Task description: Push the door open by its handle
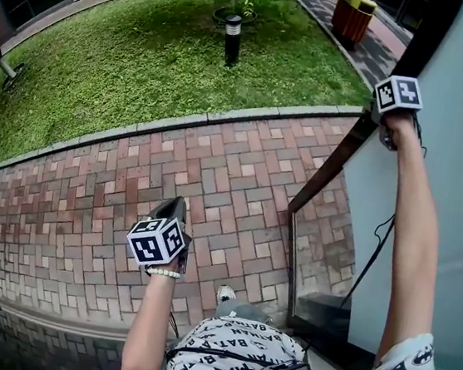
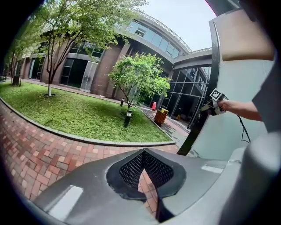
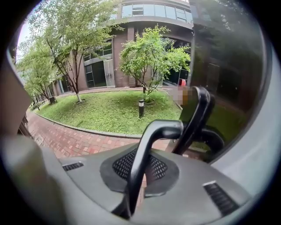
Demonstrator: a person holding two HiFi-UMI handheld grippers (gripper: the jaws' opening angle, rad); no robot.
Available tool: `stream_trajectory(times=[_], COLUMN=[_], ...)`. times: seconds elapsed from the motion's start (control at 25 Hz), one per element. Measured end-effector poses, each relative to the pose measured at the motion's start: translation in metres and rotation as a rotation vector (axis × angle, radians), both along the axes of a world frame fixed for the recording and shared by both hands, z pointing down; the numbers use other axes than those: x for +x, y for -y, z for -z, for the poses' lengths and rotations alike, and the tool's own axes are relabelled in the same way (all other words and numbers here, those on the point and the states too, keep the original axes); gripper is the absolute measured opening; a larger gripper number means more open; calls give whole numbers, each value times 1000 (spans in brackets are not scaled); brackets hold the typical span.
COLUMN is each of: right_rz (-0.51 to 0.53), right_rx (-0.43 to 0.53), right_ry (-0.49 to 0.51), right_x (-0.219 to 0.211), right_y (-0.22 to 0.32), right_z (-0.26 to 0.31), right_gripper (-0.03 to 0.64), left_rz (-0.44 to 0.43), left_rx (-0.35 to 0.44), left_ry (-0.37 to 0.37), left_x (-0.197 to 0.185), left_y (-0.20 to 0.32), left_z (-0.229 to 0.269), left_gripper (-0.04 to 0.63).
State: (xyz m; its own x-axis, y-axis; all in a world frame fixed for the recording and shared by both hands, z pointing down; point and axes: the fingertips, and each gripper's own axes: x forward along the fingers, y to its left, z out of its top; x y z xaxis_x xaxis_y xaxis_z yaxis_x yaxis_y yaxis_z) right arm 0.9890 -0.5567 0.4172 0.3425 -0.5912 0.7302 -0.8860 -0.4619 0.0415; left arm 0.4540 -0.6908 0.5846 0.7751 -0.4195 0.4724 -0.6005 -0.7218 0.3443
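Observation:
The glass door (image 1: 452,165) stands at the right with its dark frame edge (image 1: 335,163) swung out over the brick paving. My right gripper (image 1: 380,114) is raised at arm's length against that edge. In the right gripper view a black curved door handle (image 3: 164,128) runs up between the jaws, and the right gripper (image 3: 141,154) is shut on it. My left gripper (image 1: 170,210) hangs low over the bricks, away from the door. In the left gripper view the left gripper (image 2: 142,153) is shut with nothing in it; the right gripper (image 2: 210,105) and door (image 2: 237,118) show at the far right.
Red brick paving (image 1: 215,178) lies underfoot, bounded by a grey kerb (image 1: 248,115) and a lawn (image 1: 147,52). A black bollard lamp (image 1: 232,38) and a small tree stand on the grass. An orange bin (image 1: 353,15) is by the far path. Buildings (image 2: 101,70) lie beyond.

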Motion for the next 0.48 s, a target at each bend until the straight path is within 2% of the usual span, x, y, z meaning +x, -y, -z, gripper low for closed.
stream_trajectory(times=[0.48], right_rz=[-7], right_rx=[-39], right_ry=[-13], right_x=[-2], right_y=[2], right_z=[-2], right_gripper=[15], left_rz=[2], left_rx=[-3], left_ry=[-12], left_x=[4], left_y=[-3], left_z=[2], left_gripper=[-14])
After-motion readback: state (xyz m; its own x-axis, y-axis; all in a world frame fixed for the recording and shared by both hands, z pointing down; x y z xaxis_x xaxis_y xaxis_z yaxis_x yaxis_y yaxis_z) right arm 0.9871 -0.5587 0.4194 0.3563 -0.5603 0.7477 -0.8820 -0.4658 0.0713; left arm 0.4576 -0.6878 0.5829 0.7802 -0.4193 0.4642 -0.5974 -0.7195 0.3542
